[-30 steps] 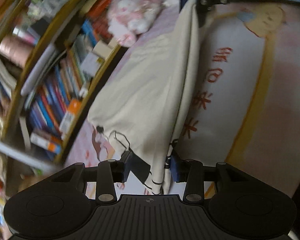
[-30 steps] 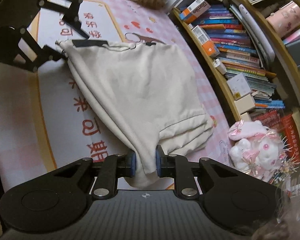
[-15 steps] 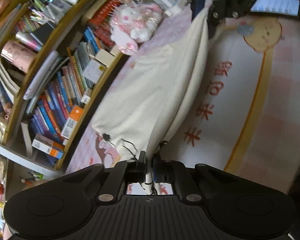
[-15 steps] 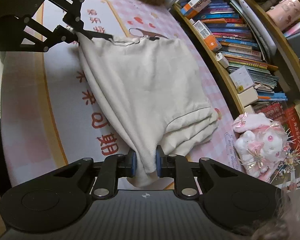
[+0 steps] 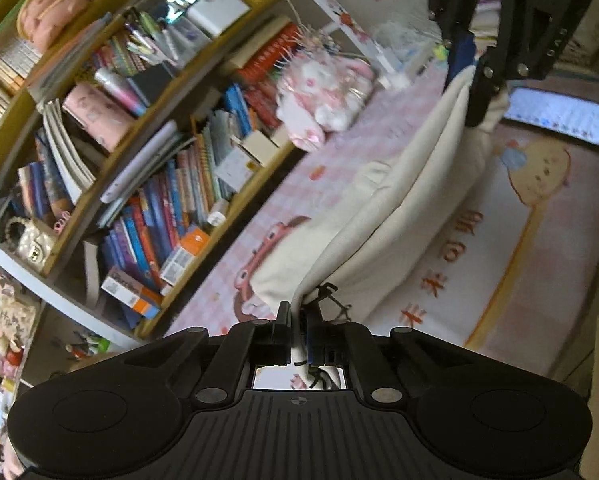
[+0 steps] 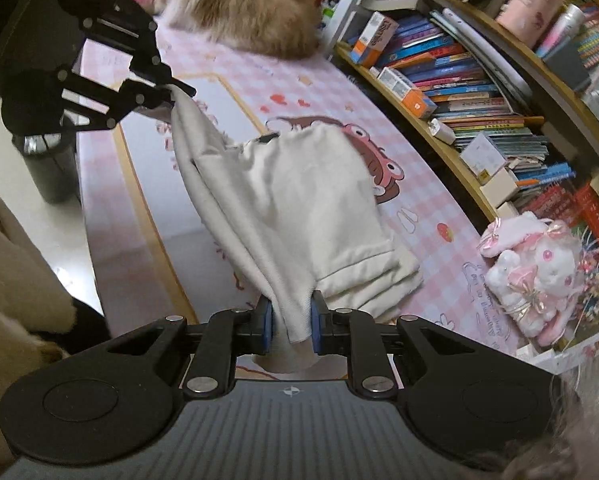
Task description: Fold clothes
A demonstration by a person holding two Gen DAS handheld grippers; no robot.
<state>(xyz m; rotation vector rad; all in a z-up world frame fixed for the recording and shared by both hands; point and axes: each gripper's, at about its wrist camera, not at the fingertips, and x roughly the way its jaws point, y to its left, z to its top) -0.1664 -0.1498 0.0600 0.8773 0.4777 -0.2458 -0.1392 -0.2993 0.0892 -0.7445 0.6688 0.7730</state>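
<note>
Left wrist view: my left gripper (image 5: pixel 298 322) pinches the drawstring end of the cream shorts (image 5: pixel 383 220), which hang stretched above the pink table mat (image 5: pixel 539 240); bookshelf (image 5: pixel 139 160) beside.

Right wrist view: my right gripper (image 6: pixel 290 322) pinches the hem end of the shorts (image 6: pixel 299 208); a furry animal (image 6: pixel 239 8) lies beyond.

Red characters "未来可期" on mat (image 5: pixel 455 256)

The shorts (image 6: pixel 299 216) hang stretched between the left gripper (image 5: pixel 297 330) and right gripper (image 6: pixel 291 320) above the mat (image 6: pixel 319 92), bookshelf (image 6: pixel 479 92) and plush toy (image 6: pixel 535 276) alongside, cat (image 6: pixel 243 8) beyond.
</note>
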